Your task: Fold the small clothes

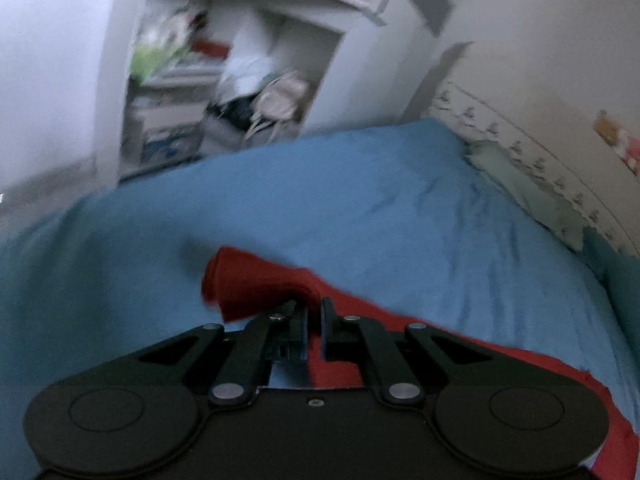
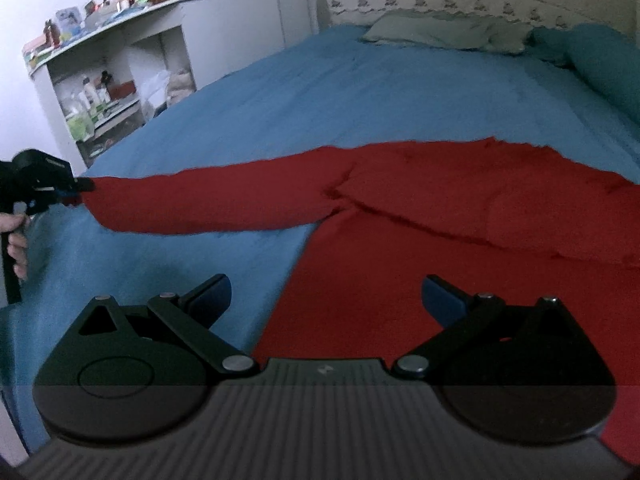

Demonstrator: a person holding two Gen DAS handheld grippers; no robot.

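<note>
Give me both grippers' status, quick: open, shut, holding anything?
Left gripper: shut on the cuff end of the red sweater's sleeve.
Right gripper: open, holding nothing, poised over the red sweater on the blue bedspread.

blue-sheeted bed (image 2: 360, 92) with spread red garment (image 2: 460, 208) and pale green pillow (image 2: 432, 30)
</note>
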